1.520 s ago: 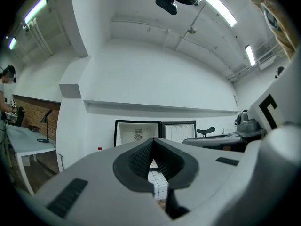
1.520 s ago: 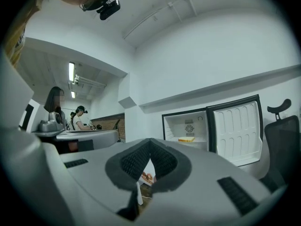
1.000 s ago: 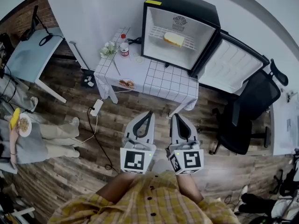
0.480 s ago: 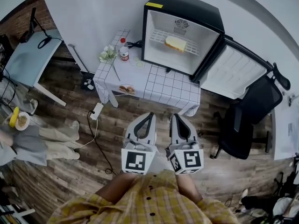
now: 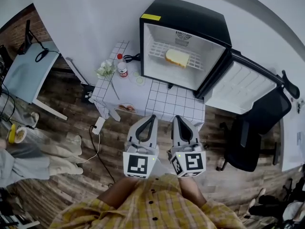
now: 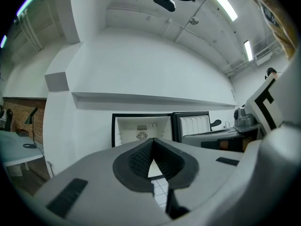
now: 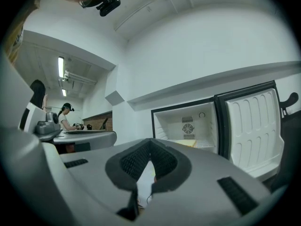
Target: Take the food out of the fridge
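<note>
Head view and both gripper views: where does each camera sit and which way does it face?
Head view: on the person's head, looking steeply down at the open black mini fridge, left tool, right tool and yellow checked shirt.
Left gripper view: on the left tool, facing the fridge over its shut jaws.
Right gripper view: on the right tool, likewise.
Shared: all show the fridge.

Bright, even light fills the white-lined black mini fridge (image 5: 186, 15); long ceiling strip lamps (image 6: 225, 4) glare above it. Every view bows toward dark, vignetted edges.
</note>
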Demonstrator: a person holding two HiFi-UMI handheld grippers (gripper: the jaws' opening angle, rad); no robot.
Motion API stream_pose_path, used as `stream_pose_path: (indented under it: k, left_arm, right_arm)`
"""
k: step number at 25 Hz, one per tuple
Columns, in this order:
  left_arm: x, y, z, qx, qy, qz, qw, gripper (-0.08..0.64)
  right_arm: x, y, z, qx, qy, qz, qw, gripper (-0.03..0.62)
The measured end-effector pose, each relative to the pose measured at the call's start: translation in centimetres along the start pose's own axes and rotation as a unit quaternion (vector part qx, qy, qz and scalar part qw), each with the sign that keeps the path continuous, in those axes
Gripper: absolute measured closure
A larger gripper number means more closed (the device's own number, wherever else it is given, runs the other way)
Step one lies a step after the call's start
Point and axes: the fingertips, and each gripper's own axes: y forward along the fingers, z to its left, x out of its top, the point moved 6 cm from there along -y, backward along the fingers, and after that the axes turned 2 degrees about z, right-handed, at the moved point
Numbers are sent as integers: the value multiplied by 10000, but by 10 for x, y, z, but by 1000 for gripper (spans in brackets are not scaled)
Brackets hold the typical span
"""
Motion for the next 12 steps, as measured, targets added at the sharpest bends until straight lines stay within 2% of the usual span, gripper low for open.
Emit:
stream_pose_path:
  k: [12]
  left_arm:
    - [14,111,39,23,18,22,10000,554]
  right_arm:
    - [23,98,-57,-127,-120,1,9998,586]
